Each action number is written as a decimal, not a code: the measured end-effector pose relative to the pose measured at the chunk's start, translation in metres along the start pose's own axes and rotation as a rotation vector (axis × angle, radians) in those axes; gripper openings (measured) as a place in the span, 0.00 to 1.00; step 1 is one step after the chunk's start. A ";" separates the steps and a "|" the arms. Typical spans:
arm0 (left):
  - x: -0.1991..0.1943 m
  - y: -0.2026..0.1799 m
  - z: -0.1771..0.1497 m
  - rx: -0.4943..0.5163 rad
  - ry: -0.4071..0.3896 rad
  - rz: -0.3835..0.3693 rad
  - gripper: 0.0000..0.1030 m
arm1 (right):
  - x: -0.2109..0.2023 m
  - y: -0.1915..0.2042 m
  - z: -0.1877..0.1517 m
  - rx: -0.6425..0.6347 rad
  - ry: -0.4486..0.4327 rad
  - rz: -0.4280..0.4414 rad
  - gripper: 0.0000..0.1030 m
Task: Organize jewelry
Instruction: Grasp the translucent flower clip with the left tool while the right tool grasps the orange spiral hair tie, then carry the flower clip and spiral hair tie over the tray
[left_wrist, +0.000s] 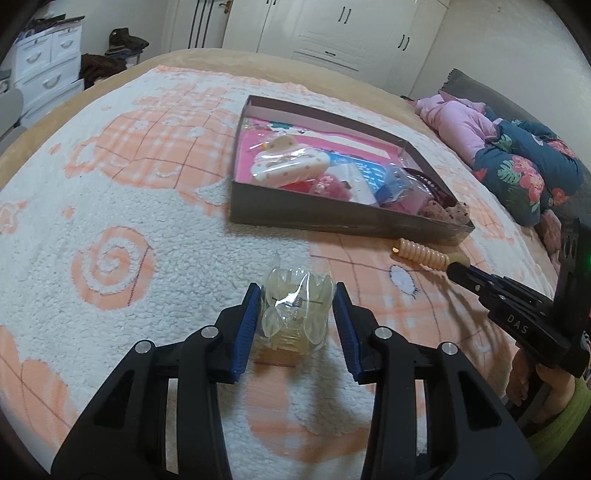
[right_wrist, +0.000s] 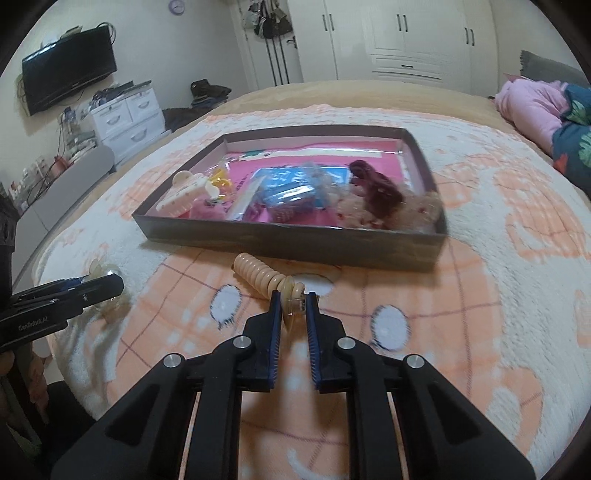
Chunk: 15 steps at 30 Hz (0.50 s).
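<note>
Clear hair claw (left_wrist: 293, 312) on the blanket (left_wrist: 122, 206), clamped between left gripper (left_wrist: 295, 295) pads. Right gripper (right_wrist: 293, 295) shut on the peach ribbed clip (right_wrist: 264, 275) end, just before the box (right_wrist: 280, 242). Only the right view shows the wall TV (right_wrist: 68, 68).

Right wrist view: contents at the right end of the dark tray (right_wrist: 288, 240) smeared by blur; the maroon piece (right_wrist: 376, 188) and the fluffy bits beside it cannot be identified. Clear clip (right_wrist: 107, 295) mostly hidden behind the left gripper (right_wrist: 92, 286) (only its edges show). Left wrist view: floral bedding (left_wrist: 524, 177) cut off at the frame edge
</note>
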<state>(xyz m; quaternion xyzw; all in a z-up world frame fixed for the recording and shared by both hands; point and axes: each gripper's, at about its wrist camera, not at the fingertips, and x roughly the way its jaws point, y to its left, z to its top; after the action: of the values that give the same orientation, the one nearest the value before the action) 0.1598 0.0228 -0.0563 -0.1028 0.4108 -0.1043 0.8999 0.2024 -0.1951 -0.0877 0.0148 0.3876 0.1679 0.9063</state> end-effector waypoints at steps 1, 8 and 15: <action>-0.001 -0.002 0.000 0.003 -0.001 -0.002 0.31 | -0.004 -0.003 -0.002 0.006 -0.004 -0.005 0.13; -0.004 -0.021 0.002 0.034 -0.011 -0.024 0.31 | -0.028 -0.026 -0.016 0.052 -0.018 -0.021 0.13; -0.004 -0.041 0.005 0.068 -0.013 -0.046 0.31 | -0.050 -0.042 -0.024 0.090 -0.039 -0.018 0.13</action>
<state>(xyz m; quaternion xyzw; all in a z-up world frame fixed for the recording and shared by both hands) 0.1569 -0.0143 -0.0390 -0.0823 0.3987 -0.1383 0.9029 0.1656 -0.2533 -0.0759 0.0553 0.3770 0.1420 0.9136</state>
